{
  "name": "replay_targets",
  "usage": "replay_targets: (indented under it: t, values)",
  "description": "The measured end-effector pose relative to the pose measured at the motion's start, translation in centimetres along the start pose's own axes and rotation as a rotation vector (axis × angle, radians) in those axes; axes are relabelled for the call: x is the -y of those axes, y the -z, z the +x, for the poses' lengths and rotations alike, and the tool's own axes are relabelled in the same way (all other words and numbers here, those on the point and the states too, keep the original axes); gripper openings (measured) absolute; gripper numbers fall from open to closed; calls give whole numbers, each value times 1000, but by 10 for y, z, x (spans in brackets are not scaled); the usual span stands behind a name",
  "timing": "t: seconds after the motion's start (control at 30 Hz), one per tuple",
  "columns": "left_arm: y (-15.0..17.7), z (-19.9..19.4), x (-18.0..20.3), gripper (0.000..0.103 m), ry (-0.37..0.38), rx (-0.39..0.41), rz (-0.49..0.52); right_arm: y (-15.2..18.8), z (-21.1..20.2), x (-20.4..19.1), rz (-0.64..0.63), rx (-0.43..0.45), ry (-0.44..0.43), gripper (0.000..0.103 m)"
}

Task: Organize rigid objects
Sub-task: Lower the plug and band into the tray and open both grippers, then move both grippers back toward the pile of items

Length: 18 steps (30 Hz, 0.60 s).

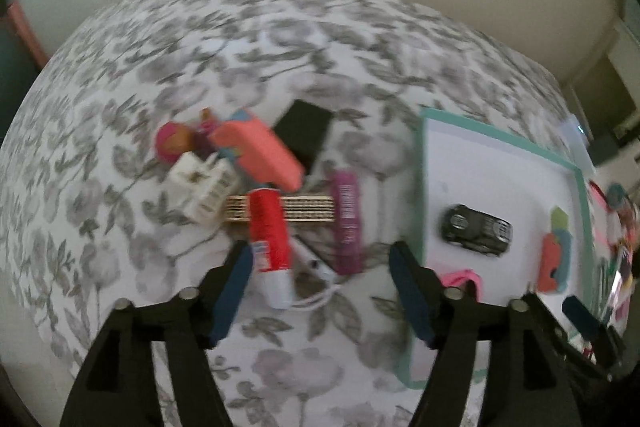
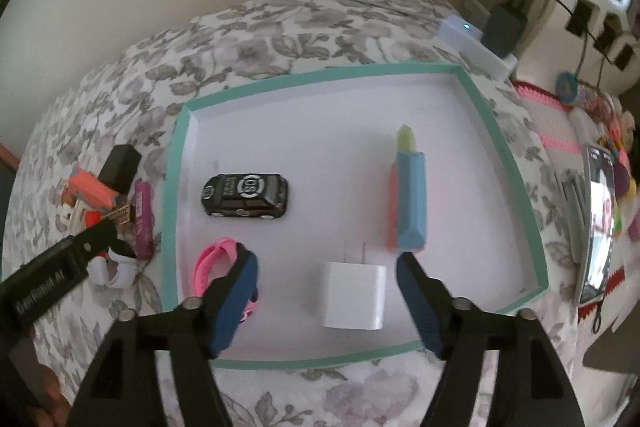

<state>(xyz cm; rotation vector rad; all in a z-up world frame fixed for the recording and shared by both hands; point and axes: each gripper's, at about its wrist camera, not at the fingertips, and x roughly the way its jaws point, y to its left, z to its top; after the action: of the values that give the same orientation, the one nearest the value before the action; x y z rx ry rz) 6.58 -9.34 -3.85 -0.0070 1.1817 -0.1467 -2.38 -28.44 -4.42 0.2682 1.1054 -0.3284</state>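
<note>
A teal-rimmed white tray (image 2: 179, 187) lies on the floral bedspread. It holds a black toy car (image 2: 245, 195), a pink wristband (image 2: 210, 261), a blue and orange pen-like block (image 2: 411, 205) and a white charger (image 2: 354, 295). My right gripper (image 2: 326, 261) is open above the charger, pads clear of it. Left of the tray is a pile: red glue stick (image 1: 269, 227), purple tube (image 1: 348, 223), coral box (image 1: 260, 151), black box (image 1: 304, 131), white adapter (image 1: 200, 187). My left gripper (image 1: 318, 259) hangs open over the glue stick and holds nothing.
A phone (image 2: 598, 227) and colourful trinkets (image 2: 616, 147) lie right of the tray. A white device with a green light (image 2: 476, 43) sits at the bed's far corner, by a wall and cables. Bare bedspread (image 1: 160, 47) stretches beyond the pile.
</note>
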Motion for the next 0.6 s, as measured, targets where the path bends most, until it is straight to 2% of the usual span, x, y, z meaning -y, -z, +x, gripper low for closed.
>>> replay_targets:
  t: [0.13, 0.23, 0.47, 0.6]
  values:
    - [-3, 0, -19, 77, -20, 7, -47, 3, 4, -15, -31, -4, -30, 83]
    - [-6, 2, -31, 87, -41, 12, -68, 4, 6, -23, -33, -1, -65, 88]
    - [-9, 1, -68, 87, -94, 36, -157, 6, 10, -42, -46, -1, -118, 91]
    - [-8, -2, -87, 87, -136, 65, -200, 6, 9, -54, -67, 14, -143, 101]
